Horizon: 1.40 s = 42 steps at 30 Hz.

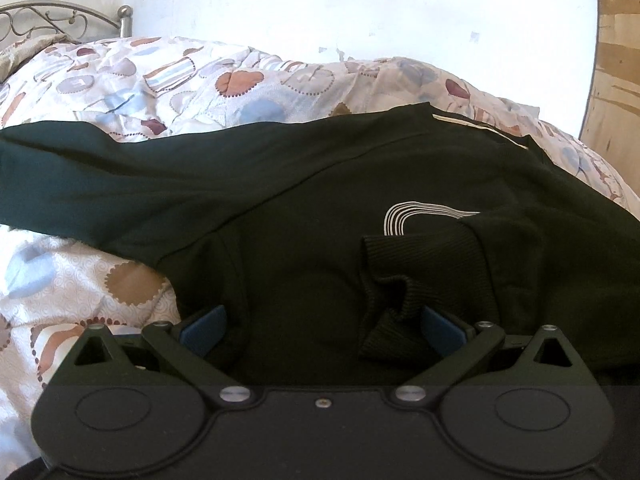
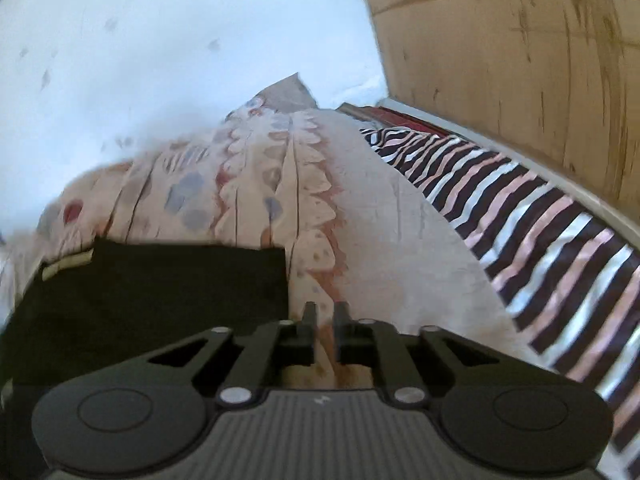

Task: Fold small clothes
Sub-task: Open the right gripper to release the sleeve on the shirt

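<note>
A dark green sweatshirt (image 1: 304, 184) with a white line print (image 1: 416, 216) lies spread on the patterned bed cover. One sleeve stretches to the left; the other sleeve's ribbed cuff (image 1: 400, 276) lies folded onto the body. My left gripper (image 1: 320, 328) is open, its blue pads (image 1: 202, 328) spread wide over the sweatshirt's near part, the right pad next to the cuff. In the right wrist view my right gripper (image 2: 322, 320) is shut and empty, above the bed cover just right of the sweatshirt's edge (image 2: 160, 304).
The patterned quilt (image 1: 208, 80) is bunched behind the sweatshirt against a white wall. A metal bed frame (image 1: 60, 20) stands at the far left. A striped cloth (image 2: 540, 232) lies on the right beside a wooden panel (image 2: 520, 60).
</note>
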Tool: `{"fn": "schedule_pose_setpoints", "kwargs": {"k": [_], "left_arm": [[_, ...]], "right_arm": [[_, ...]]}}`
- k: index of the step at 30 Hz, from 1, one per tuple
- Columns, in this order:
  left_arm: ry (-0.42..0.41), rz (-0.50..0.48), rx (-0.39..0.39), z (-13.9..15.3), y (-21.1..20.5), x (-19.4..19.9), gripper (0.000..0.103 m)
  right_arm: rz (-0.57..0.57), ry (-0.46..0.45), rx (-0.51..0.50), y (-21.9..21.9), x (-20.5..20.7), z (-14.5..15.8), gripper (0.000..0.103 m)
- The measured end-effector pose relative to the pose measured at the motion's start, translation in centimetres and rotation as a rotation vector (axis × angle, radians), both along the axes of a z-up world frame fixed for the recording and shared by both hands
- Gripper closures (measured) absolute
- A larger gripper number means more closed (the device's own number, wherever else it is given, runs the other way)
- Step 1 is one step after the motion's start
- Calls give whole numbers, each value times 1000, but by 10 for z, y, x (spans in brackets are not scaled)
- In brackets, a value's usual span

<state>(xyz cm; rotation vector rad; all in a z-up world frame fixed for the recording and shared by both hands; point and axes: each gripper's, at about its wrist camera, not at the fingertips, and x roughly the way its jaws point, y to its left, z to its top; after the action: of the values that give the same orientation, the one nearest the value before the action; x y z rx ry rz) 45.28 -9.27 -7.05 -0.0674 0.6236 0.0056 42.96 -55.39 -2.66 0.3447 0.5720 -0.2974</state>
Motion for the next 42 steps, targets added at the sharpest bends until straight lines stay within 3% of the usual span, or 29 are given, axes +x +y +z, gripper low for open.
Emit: {"fn": "schedule_pose_setpoints", "kwargs": {"k": [3,8,10,14,19,21,23,27,32,36,38,40,42], "left_arm": [[-1,0,0,0,0,-1,0],[0,0,-2,0,0,-1,0],[0,0,-4,0,0,0,0],[1,0,-6,0,0,0,0],[0,0,-5,-1,1,0,0],[0,0,-5,-1,1,0,0],[0,0,-5,-1,1,0,0],[1,0,-5,-1,1,0,0],[10,-5,-15,1,2,1,0],[48,-14,-22,16,8,3,0],[52,-9,-41,28,15,0,0],[50,-10,-63,40,26,-6,0],[54,-9,-93,53,46,-13,0]], "right_arm": [[43,3,-90,11,-35,9,58],[152,51,-369,53,-88,7,55],[210,76,-425,71,-92,1,48],[292,115,-462,96,-77,-17,48],[224,67,-560,113,-58,-30,60],[218,41,-544,115,-57,-29,94],[214,24,-545,115,-59,-29,100],[188,-54,-468,109,-79,-17,101],[174,42,-381,97,-80,-25,103],[176,50,-337,94,-81,-20,102],[187,63,-351,96,-83,-18,98],[196,66,-365,99,-88,-14,83],[204,64,-380,105,-95,-10,54]]}}
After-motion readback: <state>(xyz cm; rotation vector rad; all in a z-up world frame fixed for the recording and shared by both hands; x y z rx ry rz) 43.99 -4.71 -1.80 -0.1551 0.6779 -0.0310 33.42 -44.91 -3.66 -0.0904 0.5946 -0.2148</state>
